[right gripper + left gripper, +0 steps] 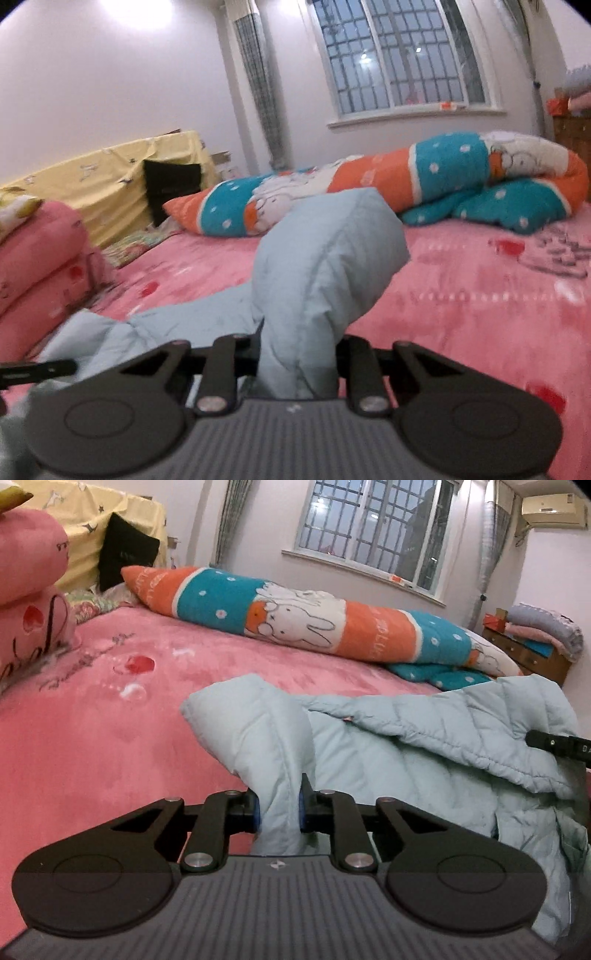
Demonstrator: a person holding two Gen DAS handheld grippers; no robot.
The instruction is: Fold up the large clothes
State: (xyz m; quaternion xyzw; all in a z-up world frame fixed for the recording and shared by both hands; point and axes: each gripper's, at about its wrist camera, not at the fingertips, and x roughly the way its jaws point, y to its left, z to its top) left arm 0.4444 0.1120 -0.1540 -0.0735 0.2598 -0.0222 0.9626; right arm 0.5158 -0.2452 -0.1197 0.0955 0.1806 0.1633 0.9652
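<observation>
A light blue quilted puffer jacket [424, 746] lies rumpled on the pink bed [92, 738]. My left gripper [280, 806] is shut on a fold of the jacket, which stands up between the blue pads [255, 812]. In the right wrist view my right gripper [299, 354] is shut on another bunched part of the jacket [321, 258], which rises above the fingers; the rest trails to the left. The tip of the right gripper [554, 743] shows at the right edge of the left wrist view. The tip of the left gripper [37, 369] shows at the left edge of the right wrist view.
A long rolled orange, teal and white rabbit-print quilt [295, 616] lies across the far side of the bed. A pink plush pillow [29, 590] sits at the left. A yellow-covered box [110, 177] with a black cushion stands behind. A wooden dresser [528, 653] with folded blankets is at the right.
</observation>
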